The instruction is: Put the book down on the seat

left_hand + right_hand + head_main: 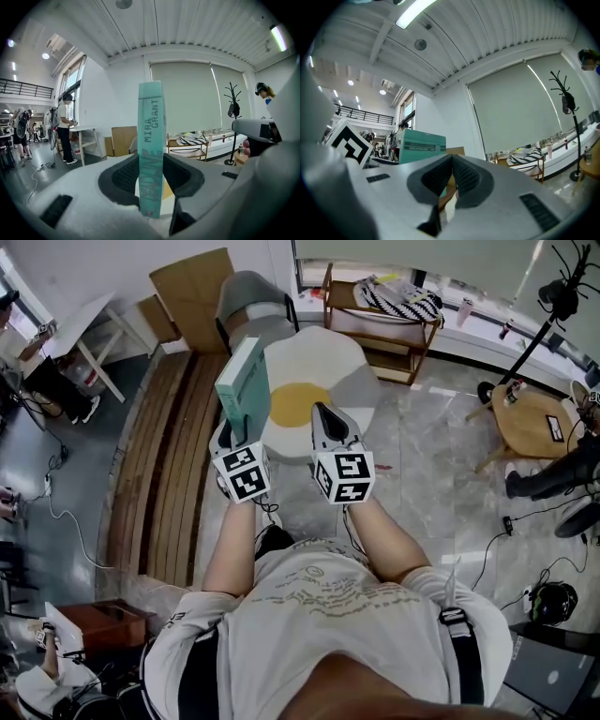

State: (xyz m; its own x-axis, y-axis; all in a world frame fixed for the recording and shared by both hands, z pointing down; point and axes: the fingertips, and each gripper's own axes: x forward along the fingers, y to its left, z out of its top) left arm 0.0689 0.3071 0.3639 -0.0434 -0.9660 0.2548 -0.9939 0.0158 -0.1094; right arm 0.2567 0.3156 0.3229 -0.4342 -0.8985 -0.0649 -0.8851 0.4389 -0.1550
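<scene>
A pale marble-look floor point(441, 474) runs to a wooden shelf unit point(380, 329) under drawn roller blinds point(197, 98), with a slatted wooden platform point(169, 465) left and a small round wooden table point(530, 423) right.

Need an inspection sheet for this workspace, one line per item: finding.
Surface: egg-patterned seat, nothing seen on its visible top.
Job's things: teal book upright, held, not yet down.
Clutter: wooden rack and cardboard behind the seat.
Grippers: left gripper shut on the book; right gripper shut, empty.
Cables: loose cables on the floor, both sides.
Surroundings: slatted bench left of the seat, round table right, a person's legs beside it.
</scene>
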